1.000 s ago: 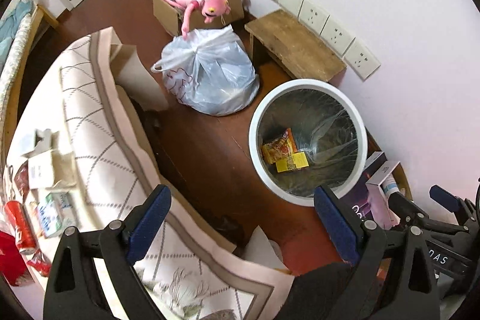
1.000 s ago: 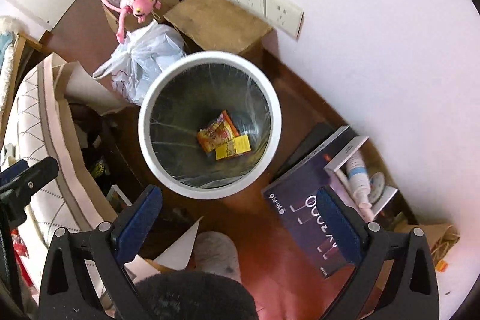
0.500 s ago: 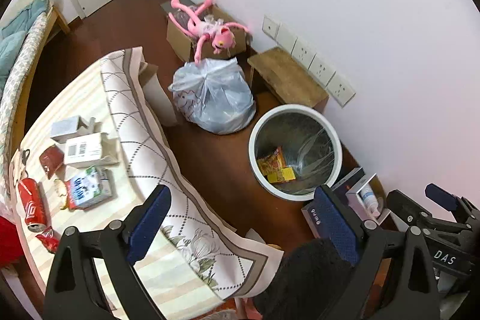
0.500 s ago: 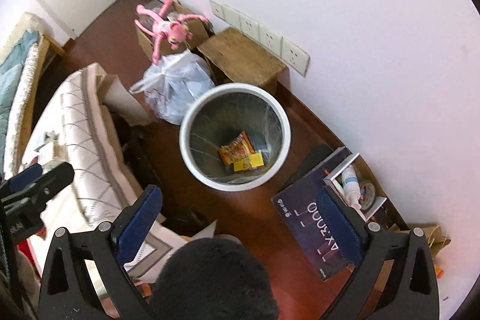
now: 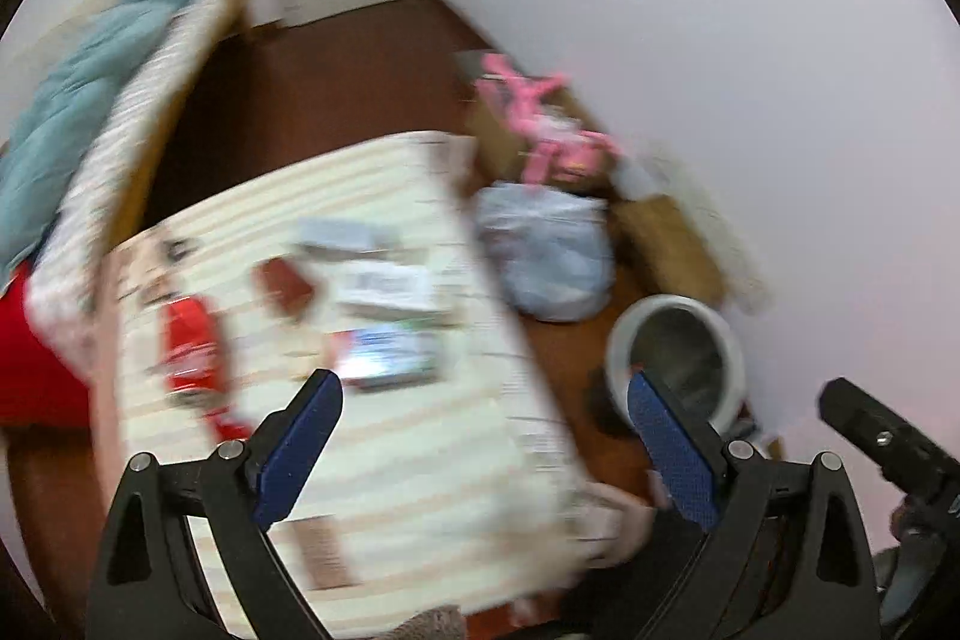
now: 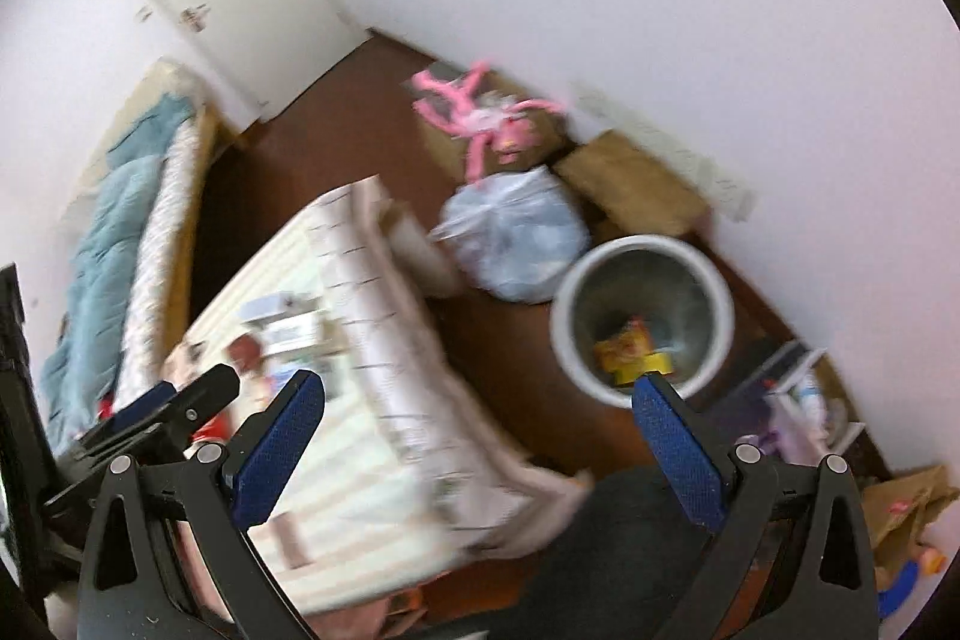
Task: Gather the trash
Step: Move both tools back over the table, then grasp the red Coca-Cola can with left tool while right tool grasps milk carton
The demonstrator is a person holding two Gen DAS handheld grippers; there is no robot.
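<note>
The striped table [image 5: 390, 436] fills the lower left, its right edge leaving a strip of bare brown floor [image 6: 498, 340] before the white trash bin [image 6: 642, 313] by the wall. Blurred wrappers [image 5: 384, 358] and a red can [image 5: 189, 346] lie on the table; yellow packets [image 6: 630, 349] sit in the bin. The left gripper [image 5: 480, 436] and right gripper [image 6: 480, 436] both hang spread wide, empty.

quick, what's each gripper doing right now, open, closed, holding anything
Left gripper: open, holding nothing, above the table.
Right gripper: open, holding nothing.
</note>
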